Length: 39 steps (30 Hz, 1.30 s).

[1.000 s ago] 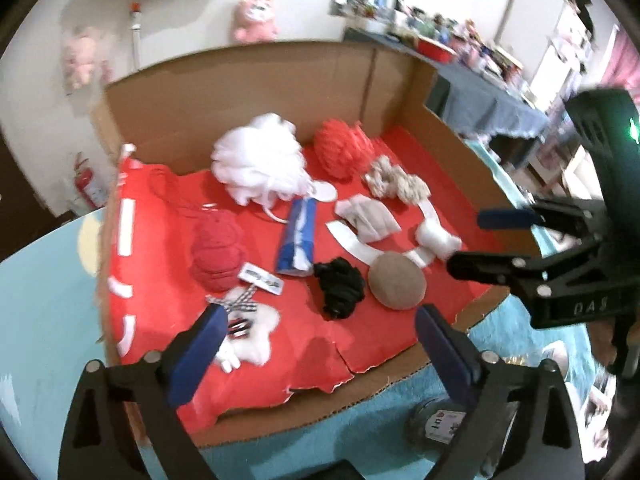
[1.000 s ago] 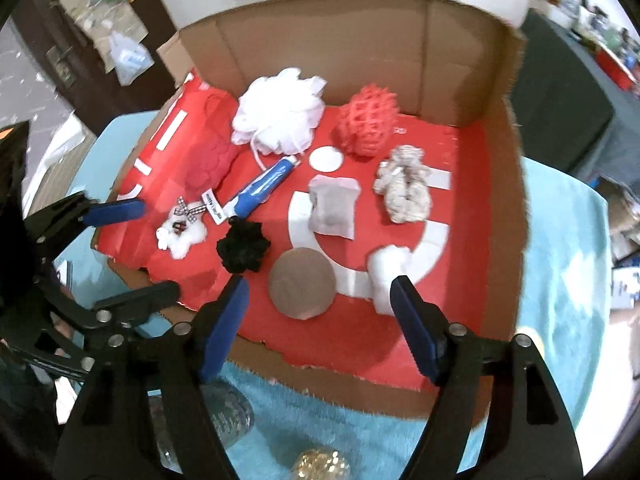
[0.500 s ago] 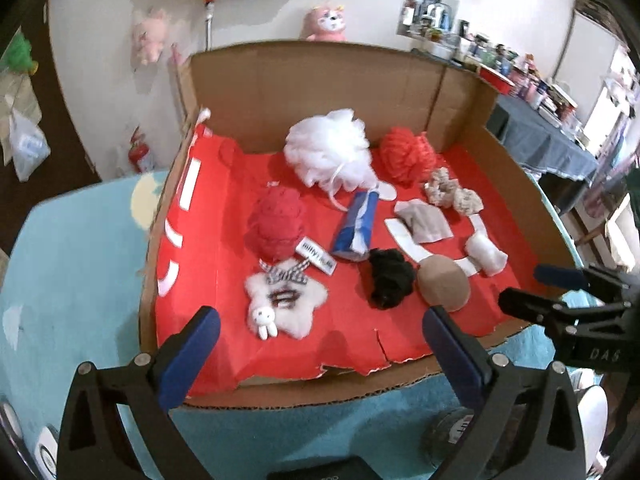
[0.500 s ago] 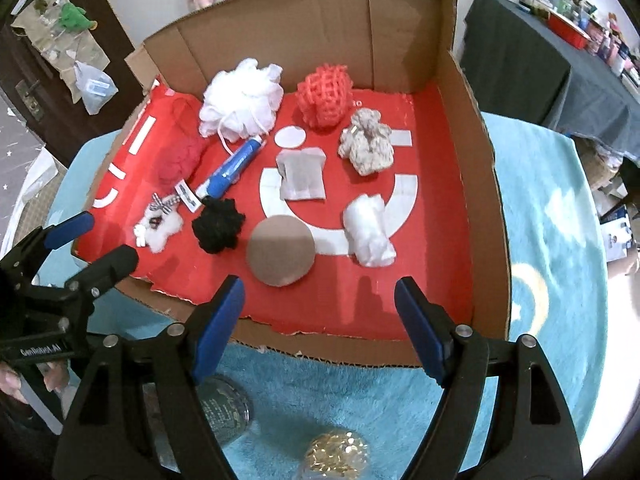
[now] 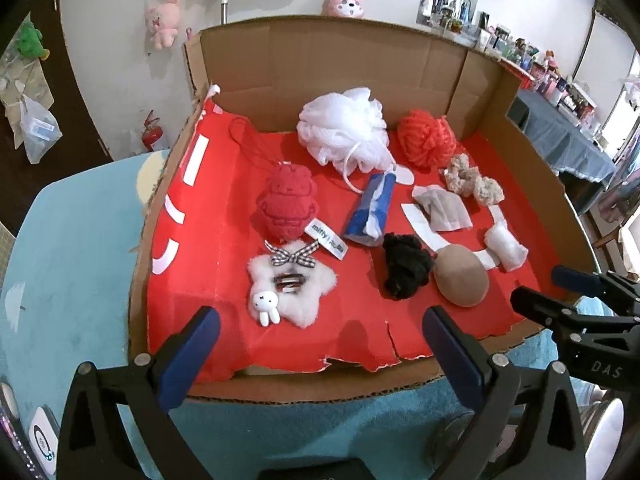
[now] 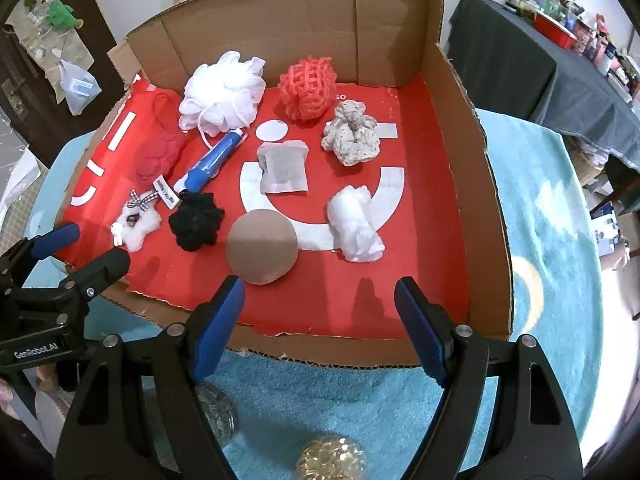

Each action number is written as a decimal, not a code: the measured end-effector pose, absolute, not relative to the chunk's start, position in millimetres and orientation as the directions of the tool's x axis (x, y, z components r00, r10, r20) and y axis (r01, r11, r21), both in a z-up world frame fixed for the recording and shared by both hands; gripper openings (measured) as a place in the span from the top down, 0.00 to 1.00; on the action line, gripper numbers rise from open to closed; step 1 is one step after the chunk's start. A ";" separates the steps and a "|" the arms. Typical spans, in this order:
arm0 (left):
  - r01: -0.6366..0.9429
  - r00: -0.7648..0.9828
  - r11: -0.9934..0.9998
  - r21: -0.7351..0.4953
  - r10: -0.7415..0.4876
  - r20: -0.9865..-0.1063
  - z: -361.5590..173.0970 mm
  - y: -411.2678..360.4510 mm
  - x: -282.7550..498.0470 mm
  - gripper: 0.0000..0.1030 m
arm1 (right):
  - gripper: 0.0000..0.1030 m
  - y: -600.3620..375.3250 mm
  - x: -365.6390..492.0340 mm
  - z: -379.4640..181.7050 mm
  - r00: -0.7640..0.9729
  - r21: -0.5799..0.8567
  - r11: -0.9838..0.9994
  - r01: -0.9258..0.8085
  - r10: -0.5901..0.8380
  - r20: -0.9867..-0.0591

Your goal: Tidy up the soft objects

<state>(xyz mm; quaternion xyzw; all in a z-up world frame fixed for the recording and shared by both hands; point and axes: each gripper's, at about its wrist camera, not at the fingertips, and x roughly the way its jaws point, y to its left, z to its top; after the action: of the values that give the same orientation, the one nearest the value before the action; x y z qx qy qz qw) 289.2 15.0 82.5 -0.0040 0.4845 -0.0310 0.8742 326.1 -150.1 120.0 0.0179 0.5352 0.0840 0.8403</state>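
Both tools hover at the near edge of the shallow cardboard box (image 5: 344, 68), and neither carries anything: the left hand-held gripper (image 5: 316, 336) has just been opening and now stands spread wide with nothing between its pads, while the right hand-held gripper (image 6: 320, 300) is likewise released and empty. The soft things all lie loose on the box's red liner: a white mesh pouf (image 5: 344, 132) and a red net ball (image 5: 426, 142) at the back, a black scrunchie (image 5: 406, 266) and a tan round puff (image 6: 262, 246) nearer the front, and a white fluffy clip (image 5: 290, 290) just ahead of the left tool. The step in hand looks like choosing a first piece. A good pick would probably take the nearest item on each side, descending straight over its bulk so both pads bracket the middle, then closing gently enough to grip without dragging the liner's torn front edge.
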 end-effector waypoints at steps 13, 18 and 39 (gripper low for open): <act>0.045 0.520 0.999 0.017 -0.009 -0.854 78.9 11.4 291.0 0.00 | 0.25 -148.9 326.3 117.6 0.413 0.112 0.987 -0.116 0.151 -0.898; 0.040 0.526 0.999 0.022 -0.002 -0.850 78.9 10.2 290.9 0.00 | 0.25 -148.8 324.9 118.0 0.414 0.116 0.986 -0.118 0.155 -0.897; 0.037 0.526 0.999 0.018 -0.004 -0.850 78.0 10.2 292.0 0.00 | 0.25 -150.0 322.5 120.7 0.430 0.117 0.987 -0.115 0.155 -0.889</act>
<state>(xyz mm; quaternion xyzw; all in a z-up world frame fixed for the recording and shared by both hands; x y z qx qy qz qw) 292.0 10.2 78.0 0.0169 0.4867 -0.0116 0.8733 322.5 -150.0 120.7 0.0192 0.5278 0.0797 0.8454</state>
